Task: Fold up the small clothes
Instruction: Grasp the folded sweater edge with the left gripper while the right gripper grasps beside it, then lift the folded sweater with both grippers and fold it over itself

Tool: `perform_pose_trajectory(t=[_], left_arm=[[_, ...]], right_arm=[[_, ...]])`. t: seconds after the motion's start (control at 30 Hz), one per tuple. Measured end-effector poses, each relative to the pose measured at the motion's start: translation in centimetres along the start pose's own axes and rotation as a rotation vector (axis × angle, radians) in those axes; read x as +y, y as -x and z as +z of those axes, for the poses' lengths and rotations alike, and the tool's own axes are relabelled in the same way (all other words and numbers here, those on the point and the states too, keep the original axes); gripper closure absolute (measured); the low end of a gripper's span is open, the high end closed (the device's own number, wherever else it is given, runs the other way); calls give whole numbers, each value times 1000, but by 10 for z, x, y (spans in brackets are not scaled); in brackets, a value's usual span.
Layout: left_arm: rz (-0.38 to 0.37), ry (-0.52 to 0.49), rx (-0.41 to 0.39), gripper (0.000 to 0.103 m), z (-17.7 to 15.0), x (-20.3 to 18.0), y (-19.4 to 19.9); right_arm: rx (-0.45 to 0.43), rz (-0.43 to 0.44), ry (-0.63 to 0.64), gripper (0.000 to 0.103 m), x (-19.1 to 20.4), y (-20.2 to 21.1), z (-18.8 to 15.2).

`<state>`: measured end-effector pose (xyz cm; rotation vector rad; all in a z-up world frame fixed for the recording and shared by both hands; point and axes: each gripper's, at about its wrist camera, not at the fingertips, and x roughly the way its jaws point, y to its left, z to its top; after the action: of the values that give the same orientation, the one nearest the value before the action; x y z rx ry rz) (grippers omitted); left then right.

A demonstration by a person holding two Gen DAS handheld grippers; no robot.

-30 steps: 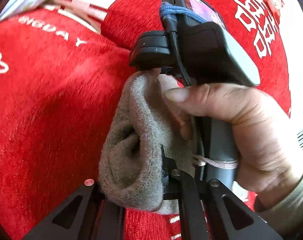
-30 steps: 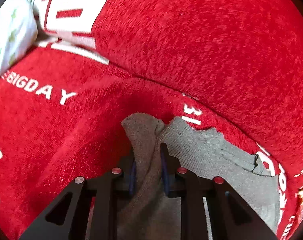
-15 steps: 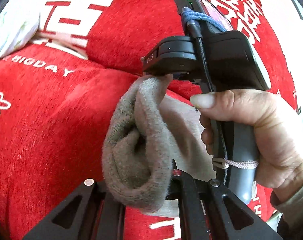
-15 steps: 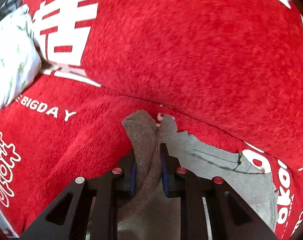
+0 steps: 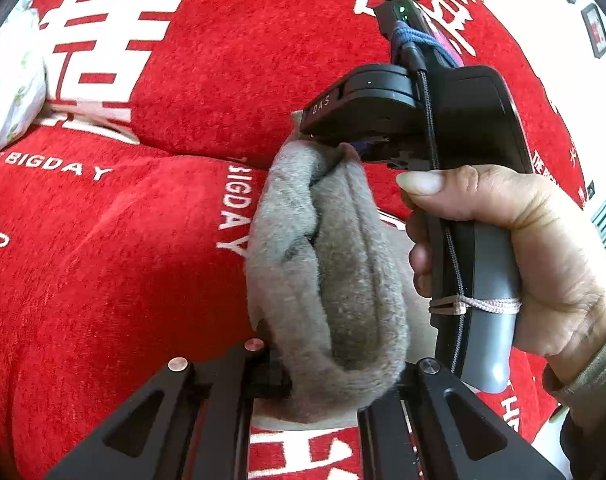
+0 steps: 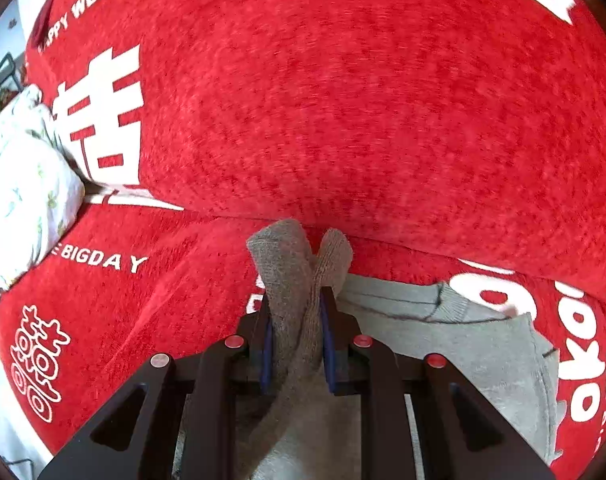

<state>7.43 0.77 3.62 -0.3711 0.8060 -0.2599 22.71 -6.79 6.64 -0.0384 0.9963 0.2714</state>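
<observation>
A grey knit sock (image 5: 327, 288) is stretched between my two grippers above a red sofa. My left gripper (image 5: 327, 376) is shut on its lower end, and the bunched cloth hides the fingertips. My right gripper (image 6: 297, 336) is shut on the other end of the sock (image 6: 291, 280), whose edges stick up past the blue pads. The right gripper's body and the hand holding it (image 5: 503, 248) show in the left wrist view. A second grey garment (image 6: 483, 344) lies flat on the seat to the right.
The red sofa seat (image 5: 103, 272) and back cushion (image 6: 363, 100) carry white lettering. A white floral pillow (image 6: 19, 184) lies at the far left, also seen in the left wrist view (image 5: 7, 88). A white wall with framed pictures (image 5: 595, 32) is at the upper right.
Both grippers have risen and pulled back from the sofa with the sock held between them. More of the back cushion and the flat grey garment now shows.
</observation>
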Motion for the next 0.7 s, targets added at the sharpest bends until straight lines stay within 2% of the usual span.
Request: perform_pose_trajectory(t=[0.23,0.47,0.7], left_arm=[[-3,-65,2,93,-5,-30,-3],[4,-93,14,93,-7,-43,-6],[18,-126,25,93,-12,-63,-11]], right_arm=[[-20,51,-65,82,-36,12,-5],[-31,123,-131,82,-71,17,-13],[-44,147,-160,82,-97,26,-21]])
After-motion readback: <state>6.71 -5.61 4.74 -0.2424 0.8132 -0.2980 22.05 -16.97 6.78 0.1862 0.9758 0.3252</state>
